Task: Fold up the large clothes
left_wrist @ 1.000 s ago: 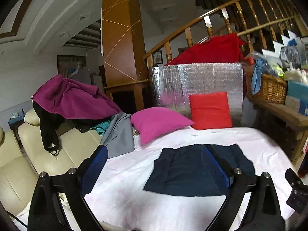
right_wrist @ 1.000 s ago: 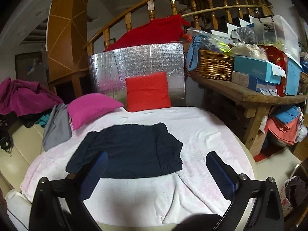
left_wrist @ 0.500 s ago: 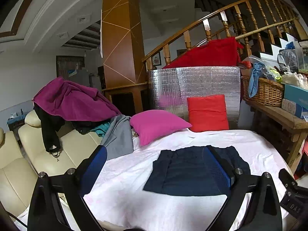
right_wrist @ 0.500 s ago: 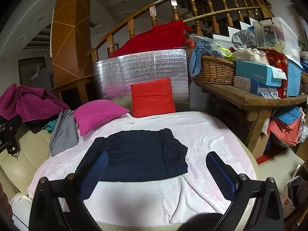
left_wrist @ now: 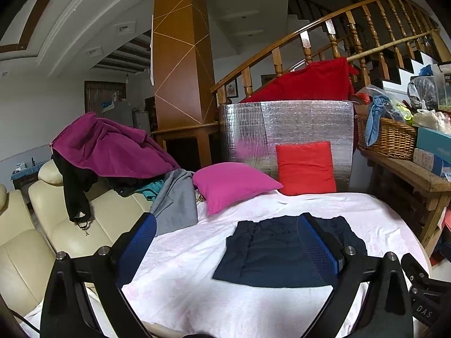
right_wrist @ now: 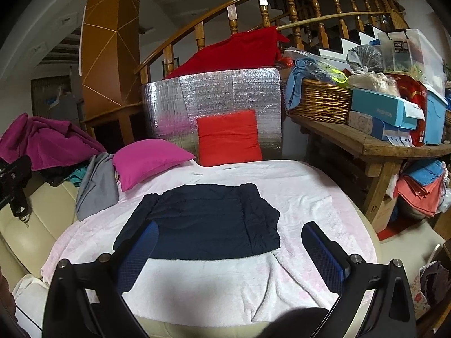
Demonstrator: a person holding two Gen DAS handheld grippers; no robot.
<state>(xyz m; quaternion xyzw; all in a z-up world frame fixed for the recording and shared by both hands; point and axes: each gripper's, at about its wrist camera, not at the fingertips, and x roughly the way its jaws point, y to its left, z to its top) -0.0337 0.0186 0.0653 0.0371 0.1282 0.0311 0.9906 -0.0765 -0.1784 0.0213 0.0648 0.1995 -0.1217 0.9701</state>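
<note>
Tools [right_wrist: 229, 249] spread wide above folded navy garment [right_wrist: 203, 222]

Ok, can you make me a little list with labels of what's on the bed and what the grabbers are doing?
garment: navy garment, folded flat on the pink blanket
pillows: magenta pillow beside red pillow, behind the garment
left gripper: open, holding nothing
right gripper: open, holding nothing
side pile: grey garment at the blanket's edge
</note>
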